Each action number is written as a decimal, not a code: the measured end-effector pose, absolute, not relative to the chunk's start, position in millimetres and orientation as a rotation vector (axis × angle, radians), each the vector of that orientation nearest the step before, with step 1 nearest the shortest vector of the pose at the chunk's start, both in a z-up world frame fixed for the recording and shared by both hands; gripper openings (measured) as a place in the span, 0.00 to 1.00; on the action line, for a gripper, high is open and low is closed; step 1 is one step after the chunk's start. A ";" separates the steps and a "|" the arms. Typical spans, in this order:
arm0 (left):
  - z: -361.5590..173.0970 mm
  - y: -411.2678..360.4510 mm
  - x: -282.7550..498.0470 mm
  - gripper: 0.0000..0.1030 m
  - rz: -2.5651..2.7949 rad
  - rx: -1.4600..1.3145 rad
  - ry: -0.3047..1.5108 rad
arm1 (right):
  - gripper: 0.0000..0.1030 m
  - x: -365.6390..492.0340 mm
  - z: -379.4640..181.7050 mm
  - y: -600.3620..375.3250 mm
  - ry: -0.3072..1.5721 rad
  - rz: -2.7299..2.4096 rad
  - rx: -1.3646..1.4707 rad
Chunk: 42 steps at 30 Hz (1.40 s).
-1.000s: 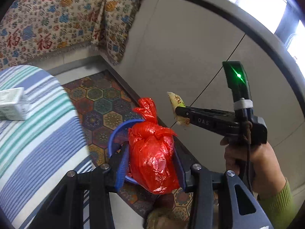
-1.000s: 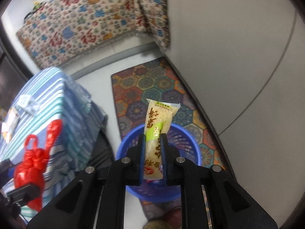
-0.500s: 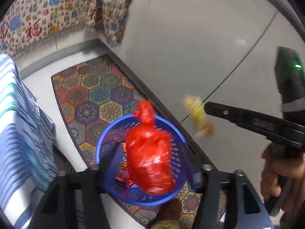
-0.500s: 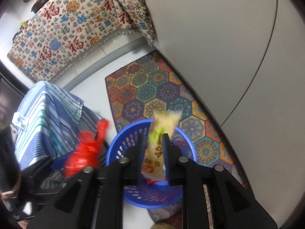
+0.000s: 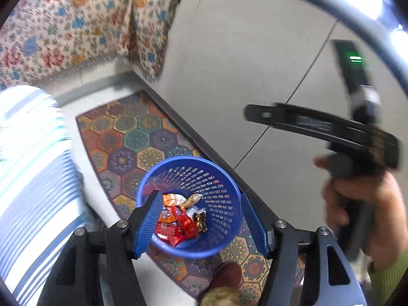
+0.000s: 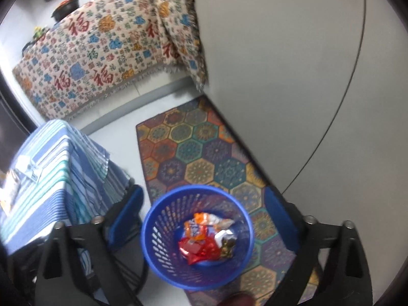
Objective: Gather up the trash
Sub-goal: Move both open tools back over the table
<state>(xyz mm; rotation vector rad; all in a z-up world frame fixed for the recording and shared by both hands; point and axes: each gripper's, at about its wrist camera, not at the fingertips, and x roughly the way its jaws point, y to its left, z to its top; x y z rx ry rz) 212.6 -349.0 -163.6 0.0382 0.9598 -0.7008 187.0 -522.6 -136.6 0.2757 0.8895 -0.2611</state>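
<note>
Left wrist view. Left gripper [image 5: 201,220]: blue-padded jaws spread wide, holding nothing, poised above the round blue perforated plastic waste basket [image 5: 224,178]. The basket stands on the hexagon-patterned multicoloured floor mat [image 5: 132,140], near the grey wall panel [image 5: 242,51]. Inside it, low down: a heap of crumpled foil and plastic snack wrappers [image 5: 181,219], red, orange and silver. To the left, a blue-and-white striped cloth over a table [image 5: 33,178]. To the right, the right gripper [image 5: 248,113] seen side-on, carrying nothing; its spread cannot be told from this angle.

Right wrist view. Right gripper [image 6: 204,213]: blue pads set far apart, nothing between them, directly over the basket [image 6: 163,219]. The wrappers [image 6: 204,239] lie at the basket bottom. On the striped table [image 6: 51,173] at left, a small white packet [image 6: 29,169] and a further pale item at the far left edge, too blurred to name. Beyond, a floral cloth with red characters [image 6: 102,51].

Handling, as judged: the wrappers are very light, soft, crinkly and somewhat slippery; not fragile. Any remaining packet is best pinched across its flat middle or a crimped end seam.
</note>
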 end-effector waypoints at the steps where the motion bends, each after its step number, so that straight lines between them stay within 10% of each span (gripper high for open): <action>1: -154.5 -336.3 202.1 0.65 -0.694 0.046 0.950 | 0.96 187.1 -132.1 -512.9 0.887 -0.259 0.254; 20: -152.9 -11.4 162.2 0.65 -0.008 0.101 0.929 | 0.98 207.2 -140.2 -166.2 0.931 0.241 -0.007; 29: -164.2 42.5 187.5 0.93 0.011 0.040 0.931 | 1.00 245.5 -174.1 -119.8 0.971 0.230 -0.092; 42: -165.5 49.9 189.7 1.00 -0.010 0.032 0.946 | 1.00 257.1 -175.9 -116.4 0.962 0.236 -0.093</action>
